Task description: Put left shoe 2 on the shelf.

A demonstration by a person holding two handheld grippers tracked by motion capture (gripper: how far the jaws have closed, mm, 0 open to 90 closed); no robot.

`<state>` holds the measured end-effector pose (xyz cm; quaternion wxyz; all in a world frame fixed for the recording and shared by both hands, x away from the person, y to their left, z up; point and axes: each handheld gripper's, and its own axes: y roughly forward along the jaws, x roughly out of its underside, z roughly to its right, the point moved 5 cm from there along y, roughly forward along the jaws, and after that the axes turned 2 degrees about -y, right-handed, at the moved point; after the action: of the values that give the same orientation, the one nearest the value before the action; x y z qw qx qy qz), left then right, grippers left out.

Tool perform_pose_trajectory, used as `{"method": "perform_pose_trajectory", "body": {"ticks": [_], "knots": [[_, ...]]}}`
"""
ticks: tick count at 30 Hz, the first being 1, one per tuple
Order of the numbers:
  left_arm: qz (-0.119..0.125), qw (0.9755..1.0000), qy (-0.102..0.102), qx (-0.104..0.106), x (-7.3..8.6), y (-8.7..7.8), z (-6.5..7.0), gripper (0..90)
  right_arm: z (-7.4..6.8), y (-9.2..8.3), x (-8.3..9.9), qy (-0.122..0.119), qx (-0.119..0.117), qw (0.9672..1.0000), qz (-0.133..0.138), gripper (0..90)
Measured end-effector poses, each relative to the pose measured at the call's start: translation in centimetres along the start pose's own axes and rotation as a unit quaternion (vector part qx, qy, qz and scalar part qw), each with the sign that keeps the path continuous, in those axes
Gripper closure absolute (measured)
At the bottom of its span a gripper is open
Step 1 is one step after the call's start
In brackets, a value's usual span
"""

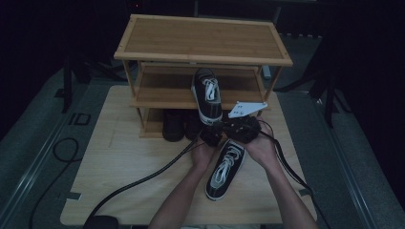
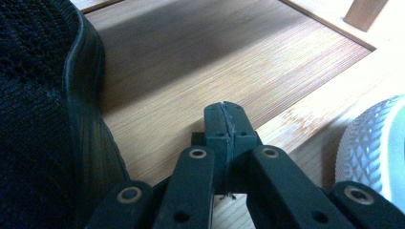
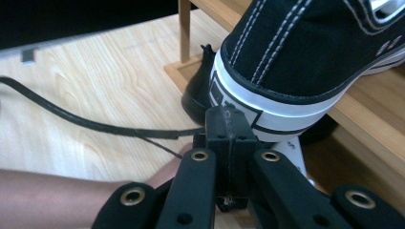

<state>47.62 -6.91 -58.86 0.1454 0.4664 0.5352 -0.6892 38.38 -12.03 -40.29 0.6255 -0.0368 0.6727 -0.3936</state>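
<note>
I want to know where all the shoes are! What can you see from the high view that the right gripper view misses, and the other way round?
High view alone: the rack's top shelf, a second sneaker lying on the table between the person's hands, and the dark shoes at the bottom of the rack seen as a group. Right gripper view alone: a close look at the sneaker's heel with its white sole band and stitching, and the right hand-held gripper with its jaws shut just below that heel. Both: the sneaker on the middle shelf, heel overhanging the edge, and the wooden rack and table.
</note>
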Motion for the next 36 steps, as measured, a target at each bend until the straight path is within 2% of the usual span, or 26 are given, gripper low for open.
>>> {"method": "perform_pose_trajectory", "body": {"ticks": [6,8,10,13,14,15,17,18,19,23,26,30,31,36], "knots": [[0.000,1.0000,0.001,-0.001,0.0,0.0,0.0,90.0,0.6,0.7,-0.2,0.005,0.007,1.0000,0.001,90.0],[0.000,1.0000,0.002,-0.001,0.0,0.0,0.0,90.0,0.9,1.2,-0.5,0.004,0.003,1.0000,0.002,90.0],[-0.006,1.0000,0.007,-0.003,0.0,-0.1,0.0,90.0,0.7,1.6,-1.0,-0.007,0.000,1.0000,0.000,90.0],[-0.006,0.9999,0.011,-0.005,0.0,-0.1,0.0,90.0,0.7,2.3,-1.2,-0.005,-0.017,0.9998,-0.001,90.0],[-0.006,0.9998,0.020,-0.007,0.1,-0.1,-0.1,90.0,1.0,2.7,-1.4,-0.009,0.003,0.9999,-0.005,90.0],[0.009,0.9999,-0.002,-0.003,0.0,0.0,0.3,90.0,1.2,2.8,-1.5,0.000,-0.002,1.0000,-0.003,90.0],[0.010,0.9999,-0.003,-0.003,0.0,0.0,0.3,90.0,1.3,2.9,-1.6,0.002,-0.004,1.0000,-0.003,90.0],[0.004,1.0000,0.003,-0.004,0.0,0.0,0.2,90.0,1.4,3.0,-1.6,0.000,-0.003,1.0000,-0.005,90.0],[-0.011,0.9997,0.022,-0.007,0.2,-0.3,-0.1,90.0,1.4,3.3,-1.8,-0.009,0.007,0.9999,-0.010,90.0],[-0.012,0.9997,0.022,-0.009,0.2,-0.3,-0.1,90.0,1.9,3.7,-2.0,-0.009,0.009,0.9998,-0.012,90.0],[-0.010,0.9998,0.014,-0.012,0.2,-0.3,-0.1,90.0,2.6,3.9,-2.0,0.000,0.023,0.9997,-0.012,90.0],[-0.013,0.9996,0.021,-0.012,0.2,-0.3,-0.2,90.0,2.7,4.2,-2.1,-0.004,0.025,0.9996,-0.012,90.0],[-0.003,0.9999,0.010,-0.009,0.1,-0.2,0.0,90.0,2.8,4.3,-2.1,-0.003,0.029,0.9995,-0.012,90.0],[-0.003,0.9999,0.009,-0.011,0.1,-0.1,0.0,90.0,3.1,4.7,-2.3,0.001,0.033,0.9994,-0.010,90.0]]}}
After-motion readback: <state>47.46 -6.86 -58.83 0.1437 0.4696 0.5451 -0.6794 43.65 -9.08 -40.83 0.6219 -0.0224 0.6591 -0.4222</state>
